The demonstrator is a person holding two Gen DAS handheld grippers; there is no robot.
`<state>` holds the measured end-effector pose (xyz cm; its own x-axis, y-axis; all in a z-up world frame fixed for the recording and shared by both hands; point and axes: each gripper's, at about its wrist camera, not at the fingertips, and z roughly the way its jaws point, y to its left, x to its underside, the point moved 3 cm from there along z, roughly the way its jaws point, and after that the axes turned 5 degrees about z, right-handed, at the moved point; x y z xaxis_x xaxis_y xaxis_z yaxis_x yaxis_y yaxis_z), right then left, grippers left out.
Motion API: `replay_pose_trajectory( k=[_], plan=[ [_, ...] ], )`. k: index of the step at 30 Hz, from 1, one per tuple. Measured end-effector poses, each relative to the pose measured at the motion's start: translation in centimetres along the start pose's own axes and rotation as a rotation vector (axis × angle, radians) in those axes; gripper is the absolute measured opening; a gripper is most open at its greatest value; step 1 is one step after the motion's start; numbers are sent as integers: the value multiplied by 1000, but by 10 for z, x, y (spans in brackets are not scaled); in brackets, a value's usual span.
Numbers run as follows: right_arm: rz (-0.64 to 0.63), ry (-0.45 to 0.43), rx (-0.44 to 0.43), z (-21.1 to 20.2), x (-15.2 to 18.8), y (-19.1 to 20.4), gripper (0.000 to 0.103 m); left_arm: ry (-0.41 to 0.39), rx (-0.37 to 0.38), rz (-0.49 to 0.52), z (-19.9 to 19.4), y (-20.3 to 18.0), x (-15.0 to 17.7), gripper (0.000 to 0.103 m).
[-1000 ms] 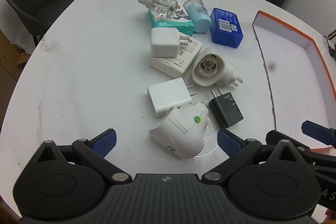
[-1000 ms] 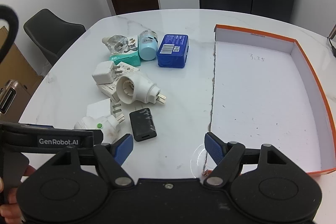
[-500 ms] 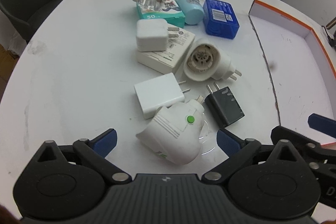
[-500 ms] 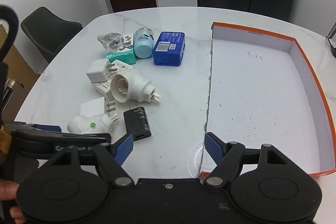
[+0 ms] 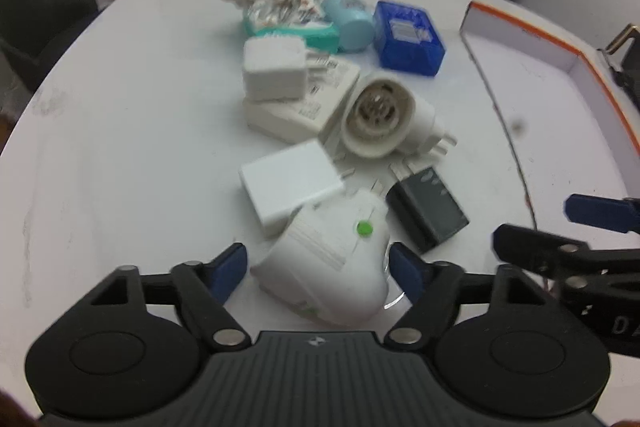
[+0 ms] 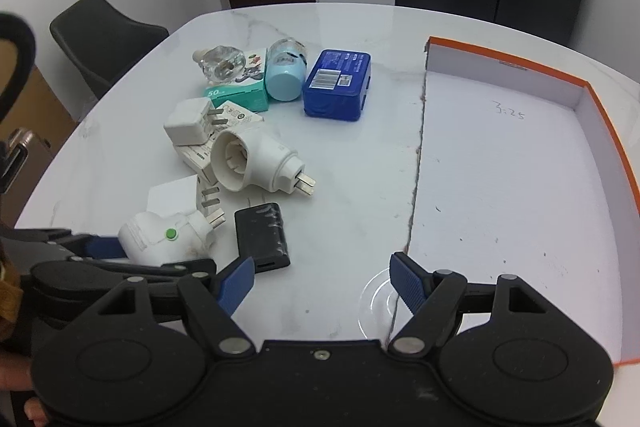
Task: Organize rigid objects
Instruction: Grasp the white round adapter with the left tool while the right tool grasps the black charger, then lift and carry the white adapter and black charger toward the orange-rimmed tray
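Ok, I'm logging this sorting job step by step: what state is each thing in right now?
green-dot plug, lying on the table between the left jaws.
left gripper, jaws have just been closing around the green-dot plug, pads not clearly pressing yet.
right gripper, open, nothing between its jaws.
black charger, lying flat, untouched.
box, open, nothing inside.

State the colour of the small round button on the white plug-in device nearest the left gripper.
Green button; the right wrist view shows it best.

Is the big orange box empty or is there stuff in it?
Empty. The orange box shows only its bare white floor with scribbled numbers; every plug and bottle lies outside on the table.
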<state>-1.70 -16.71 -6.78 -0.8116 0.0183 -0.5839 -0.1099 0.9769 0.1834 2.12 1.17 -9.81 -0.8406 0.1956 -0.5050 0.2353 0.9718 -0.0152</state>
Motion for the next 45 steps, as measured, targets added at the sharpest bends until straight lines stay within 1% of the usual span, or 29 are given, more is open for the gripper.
replay_pose_trajectory(
  k=[1, 2, 5, 8, 9, 10, 15, 17, 18, 19, 20, 21, 22, 24, 25, 31, 40, 43, 45],
  plan=[
    [-8, 0, -4, 2, -1, 1, 88, 2, 6, 3, 2, 0, -1, 67],
    [-15, 0, -3, 3, -2, 2, 88, -12, 6, 4, 2, 0, -2, 65],
    [-21, -6, -7, 8, -5, 2, 88, -19, 20, -11, 0, 3, -2, 65],
    [-38, 2, -42, 14, -8, 5, 88, -16, 29, -18, -7, 10, 3, 64],
    [-48, 4, -49, 17, -9, 8, 88, -23, 30, -23, -12, 14, 5, 62],
    [-56, 4, -58, 19, -10, 11, 88, -26, 33, -26, -17, 18, 7, 55],
    [-88, 30, -99, 40, -16, 30, 85, -35, 25, -72, -28, 36, 14, 55],
    [-110, 53, -97, 50, -18, 39, 67, -39, 26, -87, -29, 39, 16, 54],
    [-128, 69, -92, 56, -19, 44, 64, -43, 24, -87, -31, 39, 17, 54],
    [-139, 80, -88, 59, -18, 46, 59, -47, 24, -89, -33, 40, 17, 54],
    [-158, 66, -78, 60, -18, 48, 46, -52, 25, -92, -34, 41, 17, 54],
    [-172, 66, -77, 60, -18, 50, 44, -56, 24, -95, -36, 41, 17, 54],
    [-170, 71, -74, 60, -18, 50, 44, -63, 25, -98, -39, 42, 17, 54],
    [-147, 50, -87, 55, -18, 47, 44, -75, 25, -102, -42, 40, 15, 53],
    [-134, 41, -95, 51, -18, 45, 44, -84, 30, -105, -45, 40, 14, 43],
    [-113, 14, -130, 26, -14, 37, 44, -95, 24, -112, -49, 33, 13, 43],
    [-83, -55, -137, -9, -8, 14, 44, -137, 32, -75, -62, 6, 7, 42],
    [-74, -61, -142, -16, -6, 6, 44, -142, 25, -59, -63, -3, 5, 42],
    [-72, -70, -136, -21, -4, 1, 44, -143, 34, -63, -64, -6, 5, 42]
  ],
)
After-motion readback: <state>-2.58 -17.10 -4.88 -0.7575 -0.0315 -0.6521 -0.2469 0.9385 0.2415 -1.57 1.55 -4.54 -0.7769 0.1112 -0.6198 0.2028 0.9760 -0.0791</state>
